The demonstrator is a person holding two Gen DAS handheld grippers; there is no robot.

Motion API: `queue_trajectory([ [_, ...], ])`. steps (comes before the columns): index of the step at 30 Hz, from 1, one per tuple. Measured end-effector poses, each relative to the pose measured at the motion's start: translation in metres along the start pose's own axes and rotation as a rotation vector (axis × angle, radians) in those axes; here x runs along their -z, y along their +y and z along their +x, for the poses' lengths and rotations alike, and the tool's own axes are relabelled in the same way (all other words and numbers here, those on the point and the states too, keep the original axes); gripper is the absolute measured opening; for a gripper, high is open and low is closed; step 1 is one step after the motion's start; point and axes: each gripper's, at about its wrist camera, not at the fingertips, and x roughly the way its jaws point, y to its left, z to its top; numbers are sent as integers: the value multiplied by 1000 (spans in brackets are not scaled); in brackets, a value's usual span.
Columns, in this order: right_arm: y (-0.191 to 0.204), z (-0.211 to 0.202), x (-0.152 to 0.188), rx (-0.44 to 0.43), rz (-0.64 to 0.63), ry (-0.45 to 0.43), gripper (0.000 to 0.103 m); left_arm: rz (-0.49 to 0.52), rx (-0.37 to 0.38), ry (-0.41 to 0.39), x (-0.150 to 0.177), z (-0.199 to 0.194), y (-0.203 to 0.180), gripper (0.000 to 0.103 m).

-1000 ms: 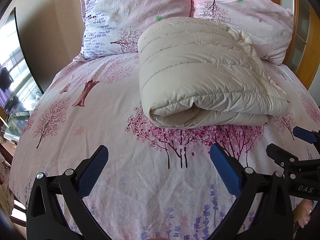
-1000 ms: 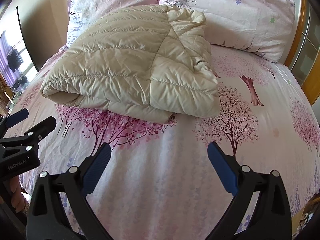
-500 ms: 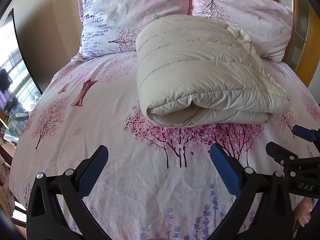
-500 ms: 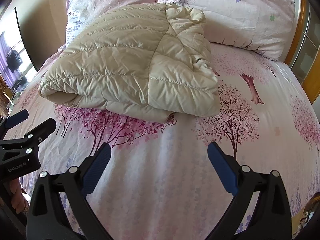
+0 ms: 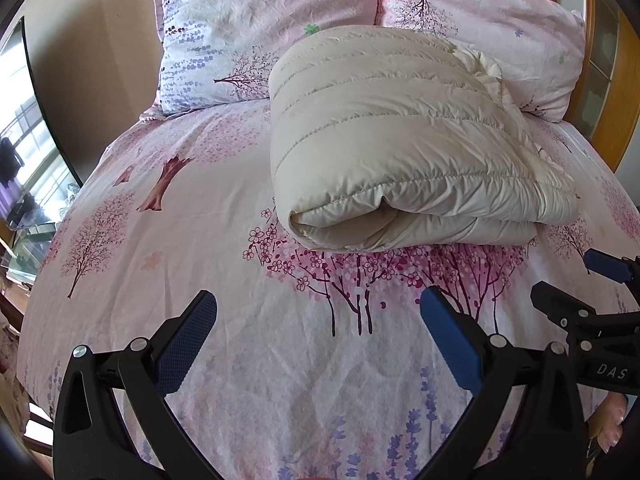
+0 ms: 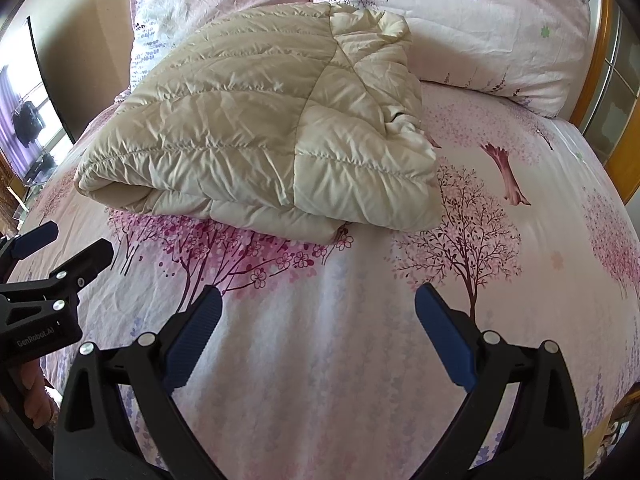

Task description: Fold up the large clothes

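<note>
A cream quilted down jacket (image 5: 392, 140) lies folded into a thick bundle on the pink tree-print bed cover (image 5: 200, 240); it also shows in the right wrist view (image 6: 272, 136). My left gripper (image 5: 318, 316) is open and empty, above the cover, short of the bundle's near edge. My right gripper (image 6: 318, 314) is open and empty, also short of the bundle. Each gripper shows in the other's view: the right one at the right edge (image 5: 580, 284), the left one at the left edge (image 6: 60, 244).
Two floral pillows (image 5: 260, 20) (image 5: 500, 28) stand against a wooden headboard (image 5: 600, 92) behind the jacket. A dark screen (image 5: 28, 140) stands to the left of the bed. The bed cover (image 6: 520, 240) lies flat to the jacket's right.
Both grippers have edged slightly toward the folded jacket. Both stay open. The jacket has not moved.
</note>
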Motion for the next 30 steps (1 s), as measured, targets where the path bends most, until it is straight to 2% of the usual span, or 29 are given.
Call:
queue_trajectory([
  [30,0,3,1,-10,4,11,97,-3,13,18,0,5,3,102],
])
